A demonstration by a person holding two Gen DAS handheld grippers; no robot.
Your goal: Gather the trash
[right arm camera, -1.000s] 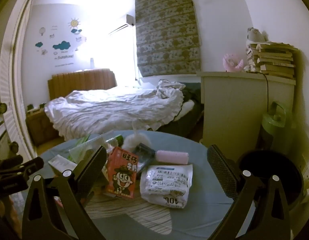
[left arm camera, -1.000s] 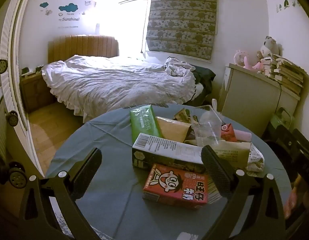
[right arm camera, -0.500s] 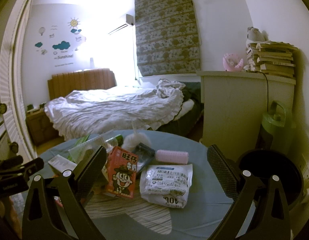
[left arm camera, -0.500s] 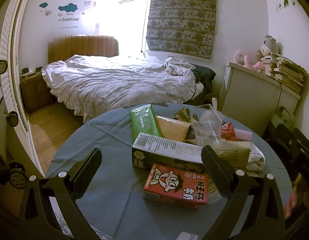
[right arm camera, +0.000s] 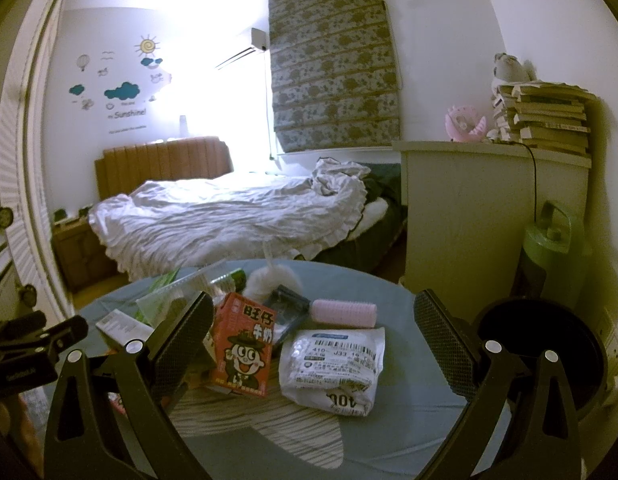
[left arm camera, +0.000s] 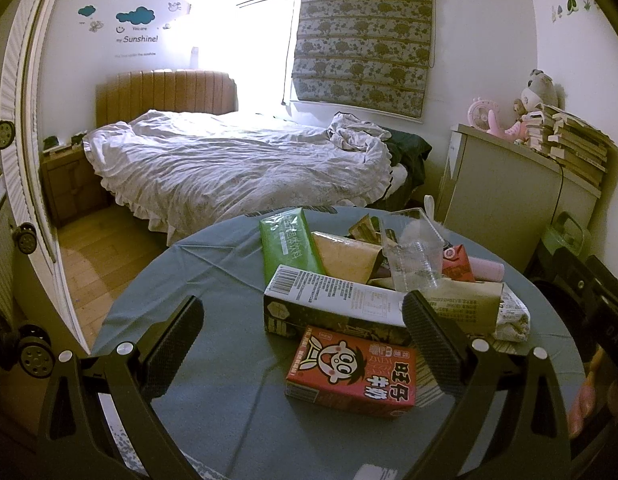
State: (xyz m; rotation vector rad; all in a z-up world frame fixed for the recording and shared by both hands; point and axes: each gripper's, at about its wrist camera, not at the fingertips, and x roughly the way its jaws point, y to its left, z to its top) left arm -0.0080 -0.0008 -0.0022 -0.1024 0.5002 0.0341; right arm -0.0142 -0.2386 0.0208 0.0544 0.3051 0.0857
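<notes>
A pile of trash lies on a round table with a blue-grey cloth (left arm camera: 213, 280). In the left wrist view a flat red milk carton (left arm camera: 351, 366) lies nearest, behind it a long dark carton with a white label (left arm camera: 333, 304), a green packet (left arm camera: 287, 242), a tan packet (left arm camera: 345, 256) and a clear plastic cup (left arm camera: 415, 262). My left gripper (left arm camera: 301, 340) is open, hovering just before the red carton. In the right wrist view a red carton (right arm camera: 245, 346) stands upright, beside a white parcel bag (right arm camera: 333, 364) and a pink roll (right arm camera: 345, 314). My right gripper (right arm camera: 313, 340) is open above them.
A black round bin (right arm camera: 541, 348) stands right of the table, a green jug (right arm camera: 549, 252) behind it. A white cabinet (right arm camera: 461, 208) carries stacked books (right arm camera: 549, 120). An unmade bed (left arm camera: 237, 164) fills the room's far side, with wooden floor (left arm camera: 97, 248) at left.
Almost nothing has moved; both views have shifted only very slightly, and both grippers stay open over the pile.
</notes>
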